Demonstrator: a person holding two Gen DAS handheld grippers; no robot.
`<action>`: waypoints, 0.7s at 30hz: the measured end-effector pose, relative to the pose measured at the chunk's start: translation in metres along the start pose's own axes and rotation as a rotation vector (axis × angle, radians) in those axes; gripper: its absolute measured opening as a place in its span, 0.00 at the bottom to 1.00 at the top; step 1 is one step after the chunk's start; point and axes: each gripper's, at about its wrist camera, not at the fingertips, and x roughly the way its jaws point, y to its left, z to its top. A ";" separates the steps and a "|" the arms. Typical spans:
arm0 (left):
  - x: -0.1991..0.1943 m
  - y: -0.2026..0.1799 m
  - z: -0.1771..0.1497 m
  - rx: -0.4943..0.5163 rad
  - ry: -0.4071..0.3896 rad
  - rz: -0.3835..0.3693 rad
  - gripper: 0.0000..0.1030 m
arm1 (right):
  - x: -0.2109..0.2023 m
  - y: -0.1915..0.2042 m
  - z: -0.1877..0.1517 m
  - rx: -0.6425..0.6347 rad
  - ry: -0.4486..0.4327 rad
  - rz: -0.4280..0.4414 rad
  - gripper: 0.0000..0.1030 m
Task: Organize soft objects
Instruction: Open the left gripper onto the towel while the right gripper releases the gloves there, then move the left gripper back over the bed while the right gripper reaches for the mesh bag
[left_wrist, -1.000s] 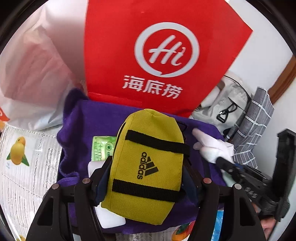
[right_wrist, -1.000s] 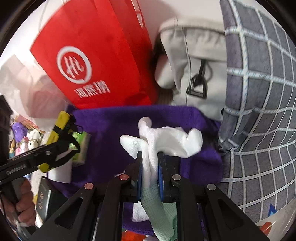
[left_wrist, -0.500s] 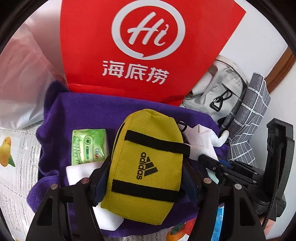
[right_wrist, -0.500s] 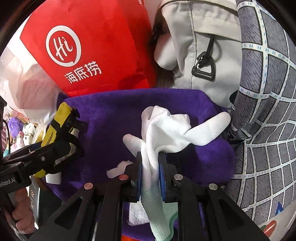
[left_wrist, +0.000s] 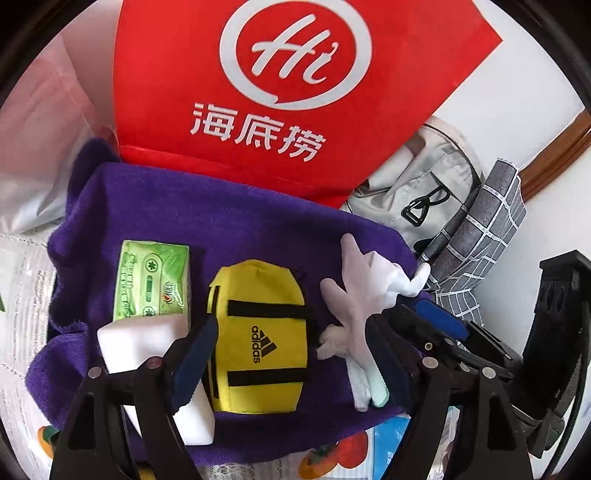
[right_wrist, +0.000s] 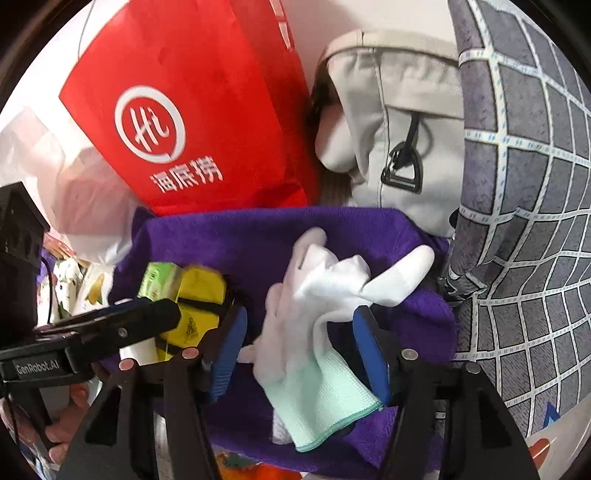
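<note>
- Behind everything we see a white wall (left_wrist: 517, 85), with a red paper bag (left_wrist: 295, 92) printed with a white "Hi" logo leaning against it, a grey backpack (right_wrist: 402, 122) to its right and a grey checked cloth (right_wrist: 524, 221) further right.
- On the surface (left_wrist: 22, 332), which has a fruit-printed cover, we see a purple towel (left_wrist: 221, 229) spread just in front of the red bag.
- We count four soft things lying on the towel: a green tissue pack (left_wrist: 151, 280) at the left, a white sponge block (left_wrist: 140, 339) just near of it, a yellow Adidas pouch (left_wrist: 258, 332) in the middle, and a white glove (right_wrist: 314, 314) with a mint cuff at the right.
- Our left gripper (left_wrist: 291, 350) tilts steeply down over the pouch; its jaws are opening, the pouch lies between them and the blue pads stand clear of it.
- Our right gripper (right_wrist: 299, 350) also points steeply down; its jaws are opening, with the glove lying loose between the pads.
- In the right wrist view a hand (right_wrist: 62, 417) grips the left tool's handle at the lower left.
</note>
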 end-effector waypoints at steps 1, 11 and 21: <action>-0.004 -0.001 0.000 0.006 -0.008 0.006 0.78 | -0.002 0.001 0.000 -0.002 -0.006 0.001 0.58; -0.050 -0.005 0.000 0.048 -0.098 0.072 0.78 | -0.063 0.026 -0.014 -0.062 -0.139 -0.032 0.58; -0.094 -0.018 -0.006 0.096 -0.173 0.070 0.78 | -0.093 0.048 -0.109 -0.099 -0.026 0.023 0.23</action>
